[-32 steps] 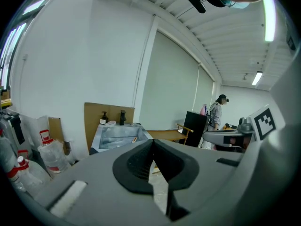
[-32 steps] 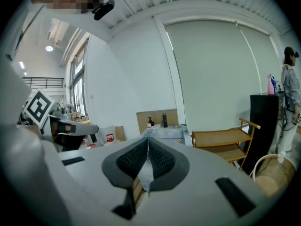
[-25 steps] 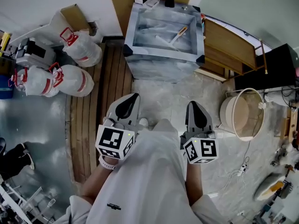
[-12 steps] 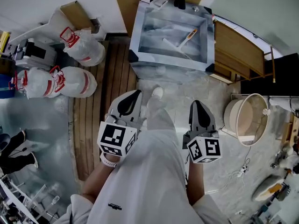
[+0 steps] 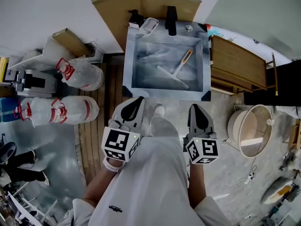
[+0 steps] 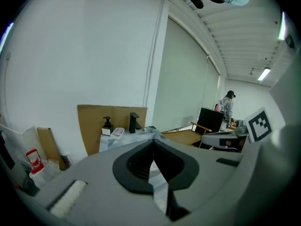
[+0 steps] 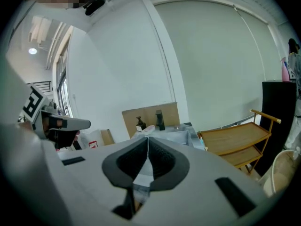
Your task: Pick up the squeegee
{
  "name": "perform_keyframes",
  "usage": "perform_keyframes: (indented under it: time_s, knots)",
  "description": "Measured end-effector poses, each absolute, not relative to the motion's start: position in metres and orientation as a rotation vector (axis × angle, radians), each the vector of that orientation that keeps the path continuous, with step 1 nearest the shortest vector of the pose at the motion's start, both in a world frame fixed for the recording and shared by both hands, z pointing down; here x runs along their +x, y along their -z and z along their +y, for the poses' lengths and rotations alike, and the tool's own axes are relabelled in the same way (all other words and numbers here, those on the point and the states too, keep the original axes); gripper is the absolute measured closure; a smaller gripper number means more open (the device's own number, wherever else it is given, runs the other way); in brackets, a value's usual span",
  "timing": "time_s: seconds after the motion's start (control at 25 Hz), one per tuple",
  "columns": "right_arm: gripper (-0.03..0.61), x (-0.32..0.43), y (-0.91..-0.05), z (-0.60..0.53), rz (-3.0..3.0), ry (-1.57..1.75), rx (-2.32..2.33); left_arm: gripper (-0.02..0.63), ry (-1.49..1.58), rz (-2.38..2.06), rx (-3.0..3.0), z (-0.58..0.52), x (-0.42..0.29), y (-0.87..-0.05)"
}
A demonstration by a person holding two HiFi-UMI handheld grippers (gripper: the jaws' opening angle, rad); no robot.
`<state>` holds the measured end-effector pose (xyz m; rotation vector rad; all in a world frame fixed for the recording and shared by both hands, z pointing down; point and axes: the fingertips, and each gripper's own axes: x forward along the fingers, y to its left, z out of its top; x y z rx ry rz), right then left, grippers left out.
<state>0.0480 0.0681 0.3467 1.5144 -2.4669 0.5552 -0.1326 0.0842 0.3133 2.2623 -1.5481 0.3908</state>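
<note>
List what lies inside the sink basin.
A squeegee lies in the sink, its blade toward the front and its handle angled to the back right. The basin floor around it looks crinkled and shiny. The part of the floor beneath the blade is covered.

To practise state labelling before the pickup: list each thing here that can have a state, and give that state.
squeegee: lying flat in the sink, untouched
left gripper: shut, empty
right gripper: shut, empty
bucket: upright
</note>
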Motion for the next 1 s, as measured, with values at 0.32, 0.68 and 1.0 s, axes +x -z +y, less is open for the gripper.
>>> perform_keyframes:
  time_s: [0.32,0.68,1.0]
  knots:
    - [0.571,0.058,-0.359,-0.005,-2.442,-0.607,1.542,0.609,-0.449,-1.511,2.272,0.010,-0.122,-0.321]
    - [0.571,0.066,-0.362,-0.040,-2.402,-0.593,1.579,0.609,-0.518,-1.382,2.324,-0.038,-0.101,-0.334]
    - [0.571,0.062,-0.345,-0.057,-2.386,-0.570,1.641,0.609,-0.530,-1.261,2.352,-0.062,-0.094,-0.335]
